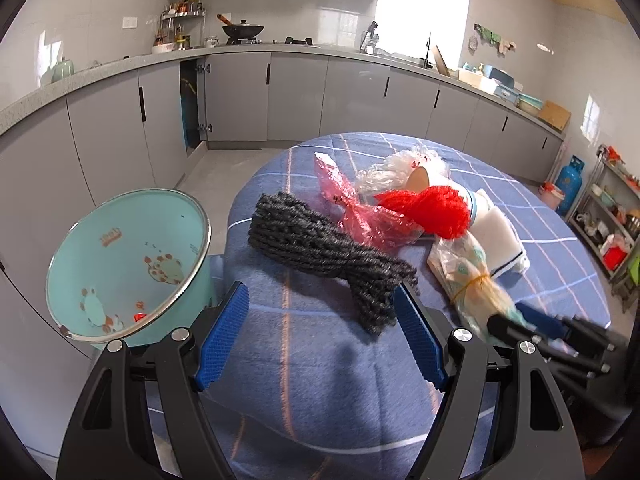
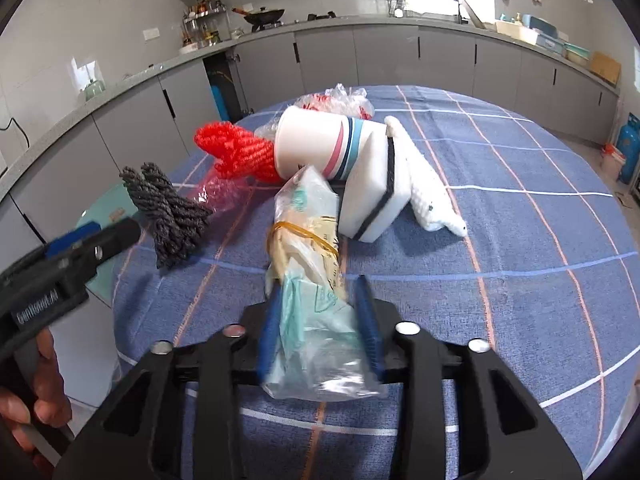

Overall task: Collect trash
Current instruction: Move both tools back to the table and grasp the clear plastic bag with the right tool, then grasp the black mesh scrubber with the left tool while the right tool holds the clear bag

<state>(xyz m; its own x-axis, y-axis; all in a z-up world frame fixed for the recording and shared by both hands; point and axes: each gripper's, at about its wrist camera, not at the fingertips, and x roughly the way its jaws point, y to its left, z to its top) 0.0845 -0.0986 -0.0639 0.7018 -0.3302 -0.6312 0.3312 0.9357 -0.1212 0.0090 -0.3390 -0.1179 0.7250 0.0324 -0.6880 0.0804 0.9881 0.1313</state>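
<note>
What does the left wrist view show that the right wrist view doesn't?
Left wrist only: inside of the teal bin beside the table, and the open left hand-held gripper seen from behind.
Right wrist only: white knitted toy, sponge's black stripe, right hand-held gripper shut on the plastic bag.
Both: grey yarn, red yarn, paper cup, blue checked cloth.

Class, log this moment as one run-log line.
right hand-held gripper: shut on plastic bag bundle | left hand-held gripper: open, empty | bin: beside table
</note>
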